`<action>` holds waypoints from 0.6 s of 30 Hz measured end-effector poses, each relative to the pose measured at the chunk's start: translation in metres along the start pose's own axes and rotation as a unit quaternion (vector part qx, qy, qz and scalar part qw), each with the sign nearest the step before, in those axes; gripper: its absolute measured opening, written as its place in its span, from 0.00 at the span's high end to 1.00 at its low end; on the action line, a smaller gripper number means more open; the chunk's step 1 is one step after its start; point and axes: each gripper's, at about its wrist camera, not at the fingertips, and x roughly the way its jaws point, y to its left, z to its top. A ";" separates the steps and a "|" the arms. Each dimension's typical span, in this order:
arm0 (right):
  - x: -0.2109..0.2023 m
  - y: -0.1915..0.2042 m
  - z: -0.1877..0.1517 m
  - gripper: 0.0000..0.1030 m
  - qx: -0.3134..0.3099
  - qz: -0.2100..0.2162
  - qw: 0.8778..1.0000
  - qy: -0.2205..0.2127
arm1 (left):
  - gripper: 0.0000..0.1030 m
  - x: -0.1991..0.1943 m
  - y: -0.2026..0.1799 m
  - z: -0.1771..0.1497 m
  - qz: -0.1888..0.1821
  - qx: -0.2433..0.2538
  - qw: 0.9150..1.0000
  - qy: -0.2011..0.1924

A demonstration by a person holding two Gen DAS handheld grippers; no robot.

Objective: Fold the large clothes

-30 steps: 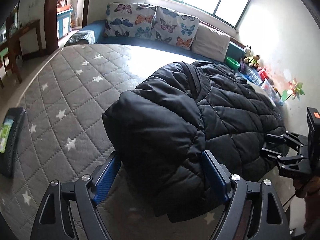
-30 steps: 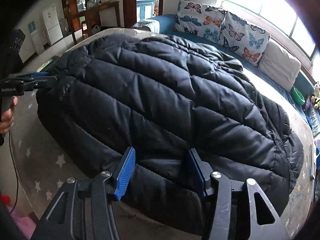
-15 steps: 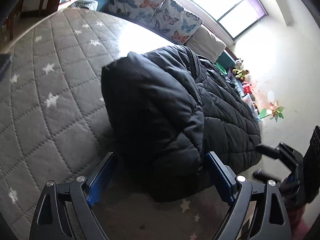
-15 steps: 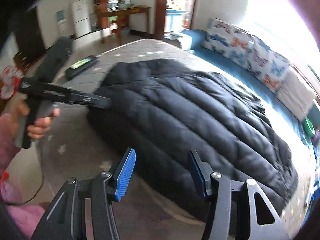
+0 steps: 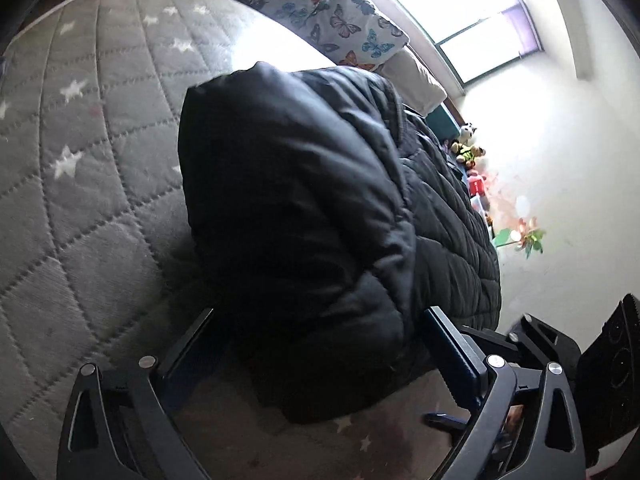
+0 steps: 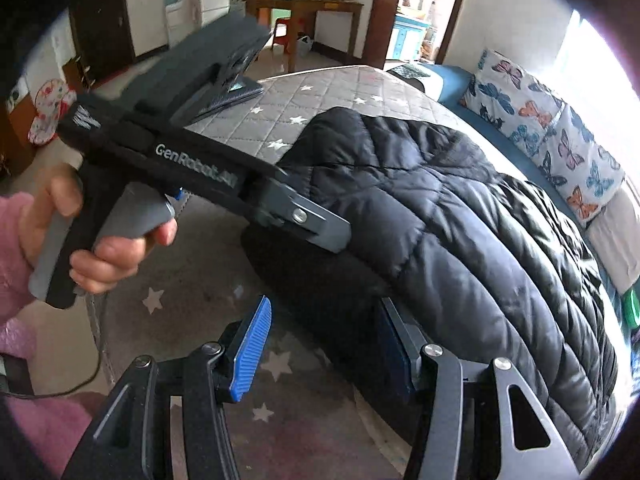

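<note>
Black puffer jacket (image 5: 320, 208) folded on star mattress (image 5: 80, 160), left gripper (image 5: 320, 360) just opened wide, apparently straddling the jacket's near edge, right gripper (image 6: 324, 344) parted beside the jacket, holding nothing

One text is readable: "GenRobot.AI" in pale letters along the black side of the left gripper (image 6: 316, 224), seen from the right wrist view, just above the person's hand (image 6: 100, 240) on its handle. A pale logo mark behind the lettering is blurred.
</note>
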 end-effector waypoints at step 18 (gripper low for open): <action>-0.092 -0.167 -0.108 0.21 0.297 -0.045 0.953 -0.043 | 0.00 0.043 -0.013 0.043 -0.022 -0.015 0.999 0.023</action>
